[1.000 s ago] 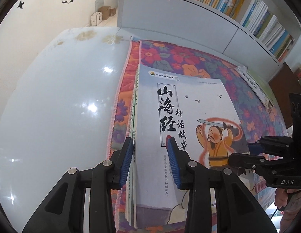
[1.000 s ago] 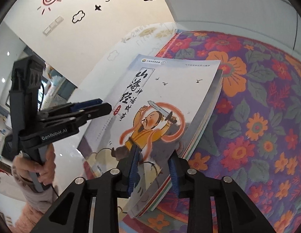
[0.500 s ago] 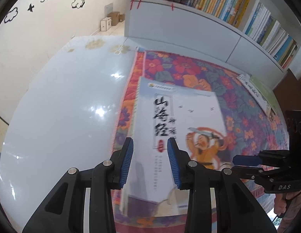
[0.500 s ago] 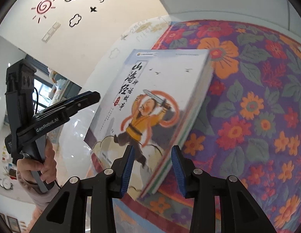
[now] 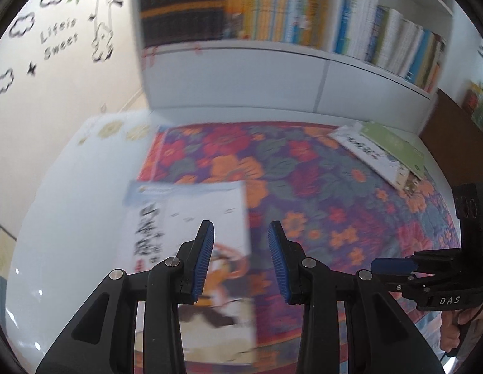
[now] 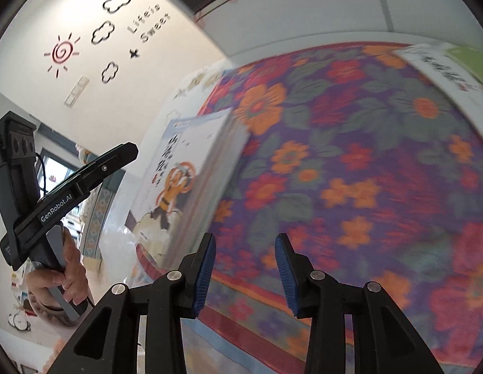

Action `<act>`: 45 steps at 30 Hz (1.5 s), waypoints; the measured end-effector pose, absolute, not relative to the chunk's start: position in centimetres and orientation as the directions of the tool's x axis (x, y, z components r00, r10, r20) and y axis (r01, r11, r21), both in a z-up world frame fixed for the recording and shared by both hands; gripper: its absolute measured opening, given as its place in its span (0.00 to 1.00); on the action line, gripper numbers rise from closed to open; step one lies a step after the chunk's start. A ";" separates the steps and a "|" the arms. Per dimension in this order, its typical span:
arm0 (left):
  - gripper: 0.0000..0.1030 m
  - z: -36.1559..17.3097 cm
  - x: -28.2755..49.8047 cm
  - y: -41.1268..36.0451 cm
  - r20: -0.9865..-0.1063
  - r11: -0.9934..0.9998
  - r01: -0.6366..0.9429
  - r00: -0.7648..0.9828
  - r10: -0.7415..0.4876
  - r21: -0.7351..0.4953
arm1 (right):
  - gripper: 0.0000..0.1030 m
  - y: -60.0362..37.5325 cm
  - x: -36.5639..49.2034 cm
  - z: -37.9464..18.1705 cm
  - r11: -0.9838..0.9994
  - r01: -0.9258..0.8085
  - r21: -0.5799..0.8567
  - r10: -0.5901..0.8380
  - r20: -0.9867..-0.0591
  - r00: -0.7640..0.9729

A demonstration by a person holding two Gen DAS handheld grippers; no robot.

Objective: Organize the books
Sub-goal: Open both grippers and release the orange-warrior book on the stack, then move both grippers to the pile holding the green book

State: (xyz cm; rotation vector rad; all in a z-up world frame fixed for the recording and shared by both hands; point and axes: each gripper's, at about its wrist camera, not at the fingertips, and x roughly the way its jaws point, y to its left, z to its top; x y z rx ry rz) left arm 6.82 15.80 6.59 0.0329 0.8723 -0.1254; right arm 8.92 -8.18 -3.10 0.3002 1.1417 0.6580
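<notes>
While empty, both claws (image 5: 241, 229) (image 6: 245, 240) downtilted.

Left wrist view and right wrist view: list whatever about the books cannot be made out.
- Storybook: in the left wrist view its title is smeared by motion blur, and its near end is hidden behind the left gripper.
- Two far books: their print is too blurred to read, and the right wrist view cuts them off at the picture's edge.
- Shelf books: in the left wrist view the spines are blurred and the titles unreadable.
</notes>
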 end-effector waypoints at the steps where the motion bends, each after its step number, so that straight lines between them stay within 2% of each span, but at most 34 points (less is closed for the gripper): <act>1: 0.32 6.8 6.8 14.6 -0.762 0.991 0.134 0.640 -0.097 -0.014 | 0.37 -9.4 8.7 -3.0 0.778 -0.317 0.542 0.622 -0.736 0.267; 16: 0.33 7.6 6.7 -1.8 -0.755 0.955 0.295 0.634 -0.167 0.037 | 0.37 -27.4 6.7 -0.9 0.794 -0.168 0.584 0.588 -0.669 0.455; 23: 0.35 8.1 8.1 -6.6 -0.750 0.945 0.327 0.621 -0.228 -0.017 | 0.37 -34.6 7.9 2.5 0.806 -0.122 0.579 0.531 -0.617 0.582; 29: 0.35 7.7 11.4 -9.5 -0.734 0.941 0.319 0.611 -0.298 -0.116 | 0.37 -39.5 11.5 4.5 0.806 -0.079 0.586 0.486 -0.580 0.654; 34: 0.35 5.7 15.0 -11.6 -0.730 0.936 0.299 0.596 -0.335 -0.185 | 0.37 -42.7 16.5 3.3 0.823 -0.005 0.568 0.422 -0.605 0.675; 38: 0.35 2.5 18.1 -12.9 -0.745 0.944 0.262 0.585 -0.320 -0.199 | 0.37 -45.9 21.0 0.8 0.815 0.081 0.574 0.375 -0.629 0.682; 45: 0.35 -5.0 21.3 -12.7 -0.822 0.943 0.205 0.466 -0.329 -0.261 | 0.37 -50.4 25.5 -5.7 0.738 0.289 0.609 0.342 -0.708 0.618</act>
